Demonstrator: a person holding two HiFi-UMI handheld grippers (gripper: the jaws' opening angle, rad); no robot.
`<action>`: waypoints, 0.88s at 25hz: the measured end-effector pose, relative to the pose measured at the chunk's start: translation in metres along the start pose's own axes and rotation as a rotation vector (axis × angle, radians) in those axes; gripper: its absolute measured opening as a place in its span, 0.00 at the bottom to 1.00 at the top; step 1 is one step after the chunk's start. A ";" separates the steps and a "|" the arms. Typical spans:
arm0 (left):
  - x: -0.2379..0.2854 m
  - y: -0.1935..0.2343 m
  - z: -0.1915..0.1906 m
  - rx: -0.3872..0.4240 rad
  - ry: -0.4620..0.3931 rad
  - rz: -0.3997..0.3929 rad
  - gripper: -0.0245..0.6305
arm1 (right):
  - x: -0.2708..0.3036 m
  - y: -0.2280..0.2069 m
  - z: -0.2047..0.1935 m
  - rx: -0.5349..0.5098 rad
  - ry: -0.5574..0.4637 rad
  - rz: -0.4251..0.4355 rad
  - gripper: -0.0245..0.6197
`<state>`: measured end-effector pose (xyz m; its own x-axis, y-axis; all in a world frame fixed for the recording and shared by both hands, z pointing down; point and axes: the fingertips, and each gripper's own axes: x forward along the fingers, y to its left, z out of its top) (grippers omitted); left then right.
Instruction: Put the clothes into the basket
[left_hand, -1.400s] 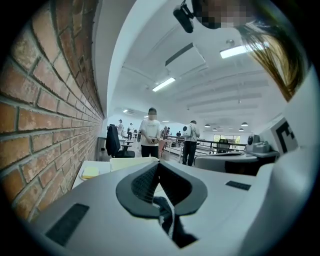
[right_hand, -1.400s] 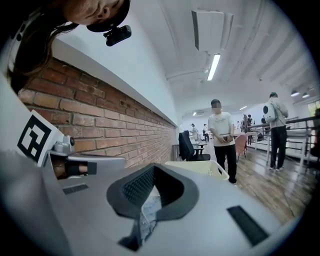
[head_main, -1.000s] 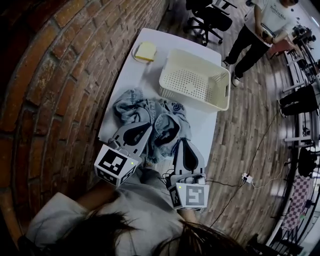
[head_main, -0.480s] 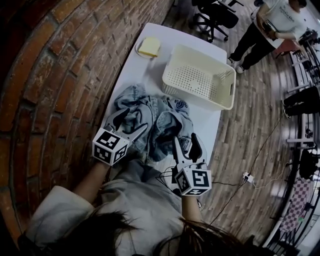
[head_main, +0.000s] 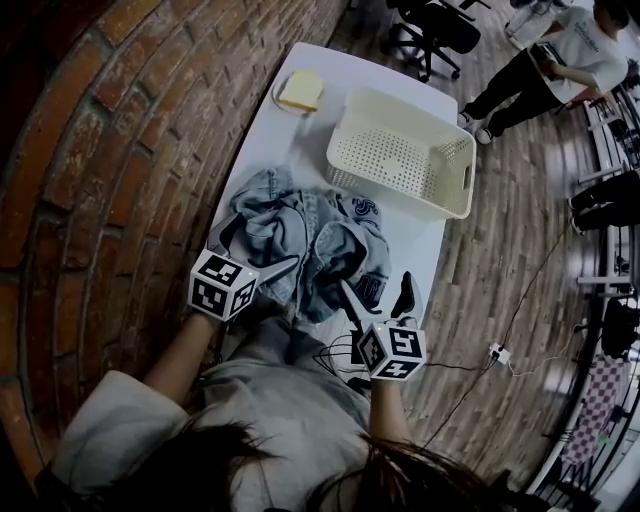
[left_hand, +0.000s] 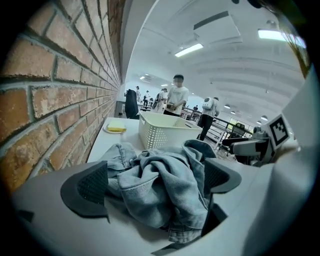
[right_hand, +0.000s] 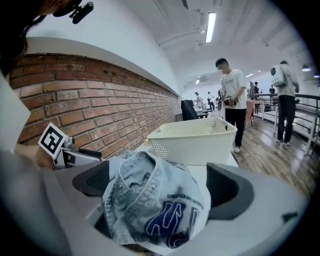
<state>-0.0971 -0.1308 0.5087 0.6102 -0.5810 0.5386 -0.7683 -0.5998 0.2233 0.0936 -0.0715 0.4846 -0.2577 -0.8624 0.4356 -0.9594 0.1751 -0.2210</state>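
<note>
Clothes (head_main: 310, 250), a crumpled heap of pale denim, lie at the near end of the white surface (head_main: 285, 150). The empty cream basket (head_main: 466, 178) stands just beside the heap at its 1 o'clock. The left tool (head_main: 255, 248) meets the heap at 7 o'clock and the right tool (head_main: 378, 292) at 5 o'clock. Both tools are released, with their jaws opening wide. Each gripper view shows a bunch of denim between the pads, not pinched; the right tool's bunch carries a dark blue print.

Likely faults from this position:
- If either tool closes on a single loose fold, the rest of the garment may trail and catch on the basket's near wall.
- Folds at 6 o'clock appear to reach the surface edge, so a weak pinch there could let the cloth slide to the floor.
- If the two tools take separate garments that are tangled together, the lift may drag the heap sideways.
- The basket looks light, so a low carry could push it toward the surface's far edge at 1 o'clock.
</note>
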 end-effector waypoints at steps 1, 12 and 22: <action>0.001 0.001 -0.003 0.005 0.013 0.003 0.93 | 0.001 -0.002 -0.004 -0.011 0.016 -0.004 0.93; 0.027 0.023 -0.028 -0.019 0.135 -0.029 0.93 | 0.031 -0.032 -0.067 0.039 0.225 0.000 0.94; 0.057 0.031 -0.052 -0.041 0.304 -0.124 0.93 | 0.063 -0.035 -0.108 0.049 0.423 0.035 0.94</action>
<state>-0.0958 -0.1538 0.5890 0.6190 -0.3101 0.7216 -0.7025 -0.6295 0.3320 0.0987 -0.0806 0.6146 -0.3238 -0.5837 0.7447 -0.9454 0.1687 -0.2788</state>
